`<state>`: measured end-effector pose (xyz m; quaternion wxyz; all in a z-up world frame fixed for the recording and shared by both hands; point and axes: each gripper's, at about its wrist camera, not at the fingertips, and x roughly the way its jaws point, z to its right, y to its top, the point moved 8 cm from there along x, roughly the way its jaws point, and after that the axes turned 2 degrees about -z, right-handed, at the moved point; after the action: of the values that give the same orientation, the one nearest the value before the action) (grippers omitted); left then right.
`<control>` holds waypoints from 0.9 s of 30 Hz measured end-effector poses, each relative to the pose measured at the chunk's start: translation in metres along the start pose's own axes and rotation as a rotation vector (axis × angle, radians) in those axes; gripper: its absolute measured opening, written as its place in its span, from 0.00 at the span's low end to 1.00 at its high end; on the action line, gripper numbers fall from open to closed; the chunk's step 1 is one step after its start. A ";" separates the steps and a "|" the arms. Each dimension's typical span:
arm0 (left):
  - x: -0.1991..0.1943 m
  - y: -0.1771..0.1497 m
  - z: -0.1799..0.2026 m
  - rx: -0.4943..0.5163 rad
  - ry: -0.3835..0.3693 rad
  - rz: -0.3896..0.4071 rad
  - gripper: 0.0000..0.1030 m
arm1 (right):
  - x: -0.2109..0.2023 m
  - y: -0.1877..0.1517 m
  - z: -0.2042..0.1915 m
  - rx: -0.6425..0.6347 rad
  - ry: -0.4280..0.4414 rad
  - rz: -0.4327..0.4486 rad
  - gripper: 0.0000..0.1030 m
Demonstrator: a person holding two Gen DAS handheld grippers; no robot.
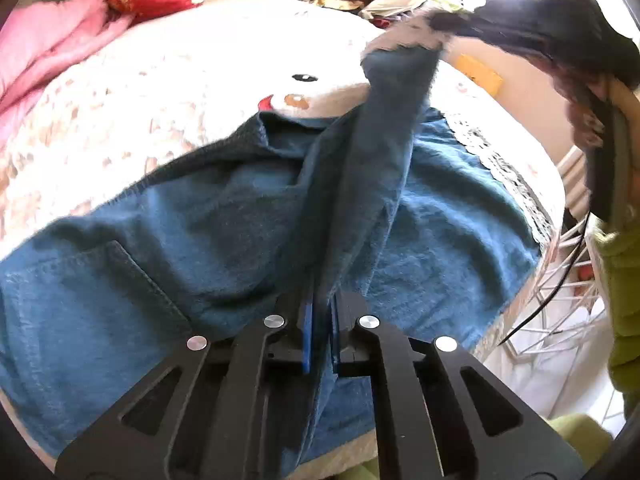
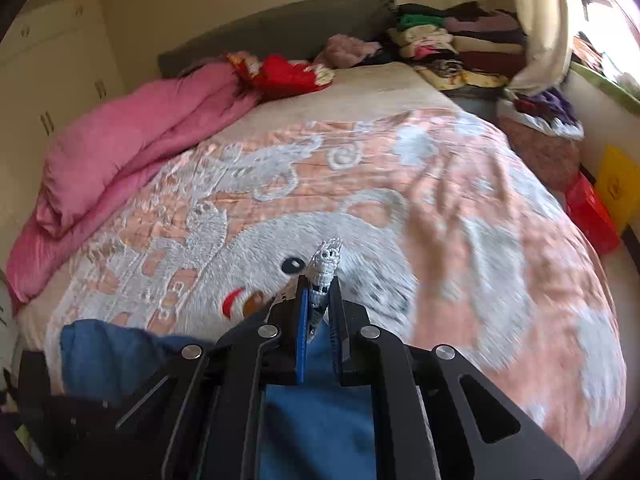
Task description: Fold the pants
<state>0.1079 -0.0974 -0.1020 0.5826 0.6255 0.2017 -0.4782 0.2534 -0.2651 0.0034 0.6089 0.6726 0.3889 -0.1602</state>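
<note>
Left gripper [image 1: 320, 312], bottom centre, is clamped on a fold of the blue pants [image 1: 200, 216]. They are soft, limp denim, sagging mid-frame over the bed [image 1: 168, 92]. Upper right, right gripper [image 2: 319, 308] pinches the lace-trimmed hem [image 2: 326, 266]; edges grip best.

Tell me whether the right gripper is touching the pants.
Touching. In the right wrist view, the right gripper is shut on the pants, with their white lace hem sticking out between its fingertips.
</note>
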 end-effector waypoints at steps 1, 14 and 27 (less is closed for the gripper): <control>-0.003 0.003 -0.002 0.021 0.009 0.012 0.00 | -0.007 -0.004 0.003 0.009 0.002 0.003 0.08; -0.019 -0.012 0.029 0.214 0.082 0.026 0.00 | -0.076 -0.120 0.052 0.153 -0.022 -0.086 0.08; -0.012 -0.030 0.043 0.274 0.105 -0.023 0.01 | -0.078 -0.182 0.079 0.276 0.003 -0.162 0.08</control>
<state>0.0629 -0.1260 -0.1025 0.4749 0.7210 0.1716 -0.4745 0.0926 -0.3734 -0.0862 0.4950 0.7167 0.4170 -0.2595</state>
